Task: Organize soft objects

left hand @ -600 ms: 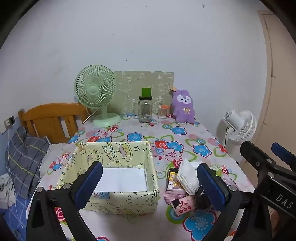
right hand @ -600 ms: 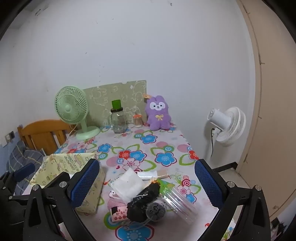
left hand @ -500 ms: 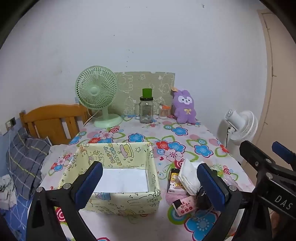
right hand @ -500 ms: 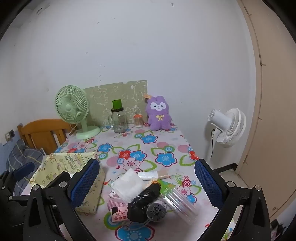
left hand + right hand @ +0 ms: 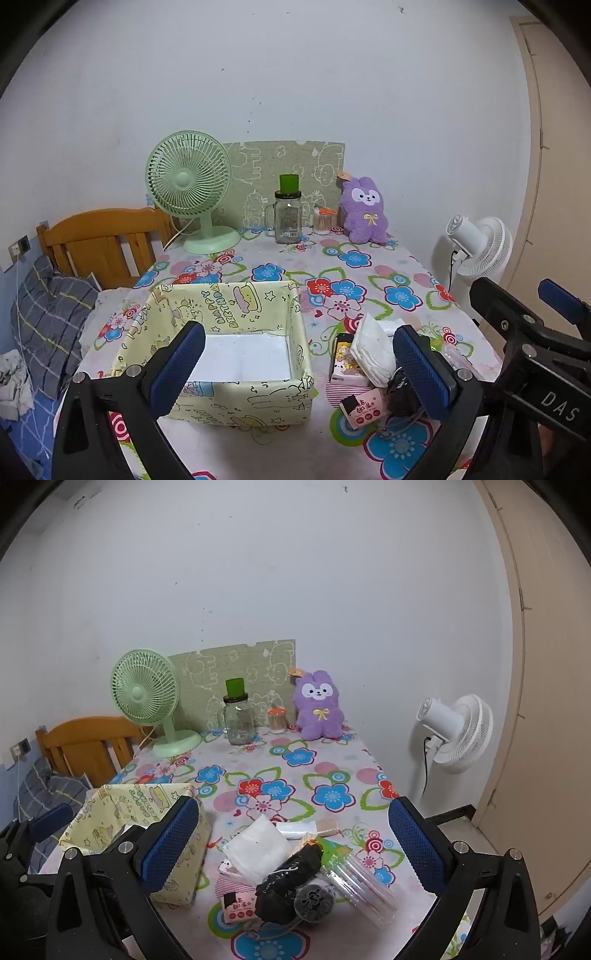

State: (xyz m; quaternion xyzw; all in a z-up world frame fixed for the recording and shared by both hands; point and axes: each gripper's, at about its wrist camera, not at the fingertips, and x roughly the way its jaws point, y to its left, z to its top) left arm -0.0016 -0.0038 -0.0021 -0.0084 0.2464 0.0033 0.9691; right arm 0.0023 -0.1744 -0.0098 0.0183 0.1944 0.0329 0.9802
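Showing clear jar (image 5: 364,886) only right wrist; box floor (image 5: 240,356) left

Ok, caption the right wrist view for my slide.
Open right gripper above a pile of soft items beside the yellow fabric box.

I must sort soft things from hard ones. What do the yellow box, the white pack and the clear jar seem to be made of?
Box: probably fabric or paper-covered card, matt and printed; its rim sags slightly.
White pack: looks like soft tissue or cloth in a thin glossy wrapper, creased.
Clear jar: likely hard plastic, transparent and shiny, lying on its side.
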